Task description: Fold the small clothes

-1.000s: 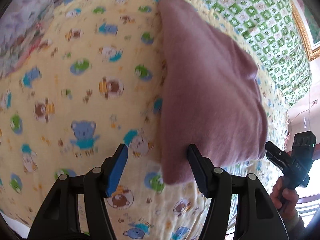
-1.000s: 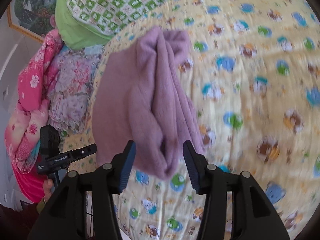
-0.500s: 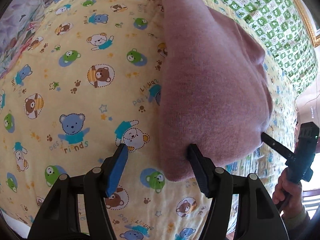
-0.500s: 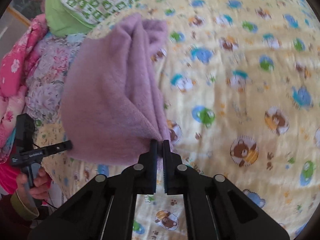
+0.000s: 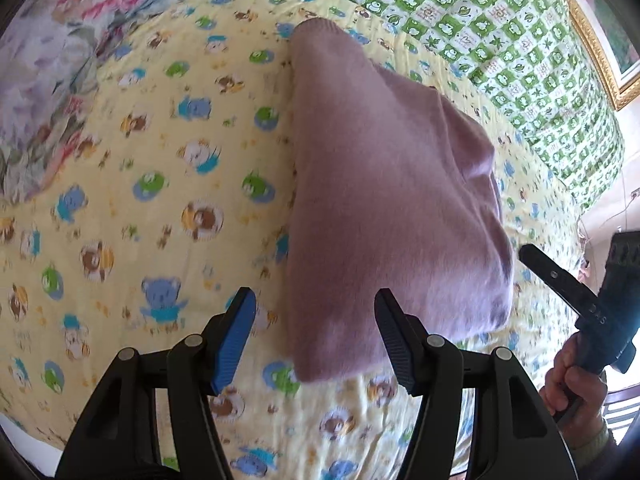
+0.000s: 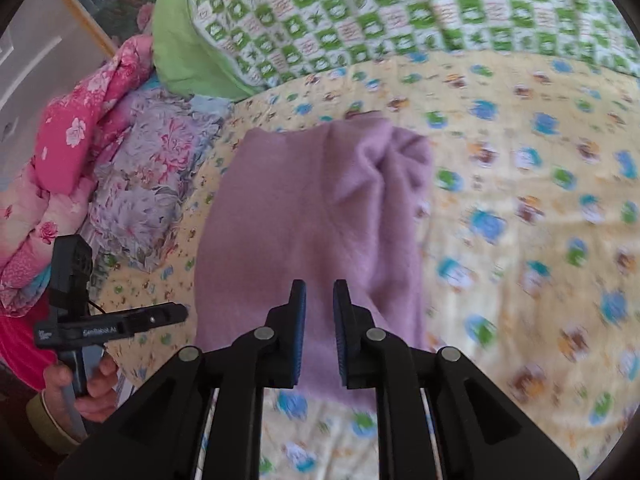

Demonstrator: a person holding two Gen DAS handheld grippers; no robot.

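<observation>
Since the frame 0.5 s ago the right gripper (image 6: pixel 319 304) has gone from jaws pressed together on the near edge of the mauve garment (image 5: pixel 384 216) to jaws parted by a narrow gap, w/ the cloth lying behind and under that gap, not clamped; the garment corner then raised now sits lower on the bear-print sheet (image 5: pixel 132 184). Left gripper (image 5: pixel 316 320): no change in aperture, jaws spread wide, nothing between the pads; the garment's near-left corner lies just ahead of and between the fingers, apart from both. Garment location: flat on the sheet, approx. centre, long axis running away from both cameras; far end short of the green check quilt (image 6: pixel 400 12). Right-wrist view shows a bunched ridge along the garment's right side; the left side lies smooth. Floral bedding (image 6: pixel 152 184) is piled left of the garment, well apart. Step in hand (judgement): release after laying a fold; garment reads as partly folded lengthwise, not yet a compact packet. Next move (judgement): re-grip req'd. Both grippers should take the near edge, one per corner, lift and carry it over toward the far end, then press flat. Caution: the ridge on the right side may spring open if gripped at a single layer; pinch all layers. Motion blur limits detail at the edges.
</observation>
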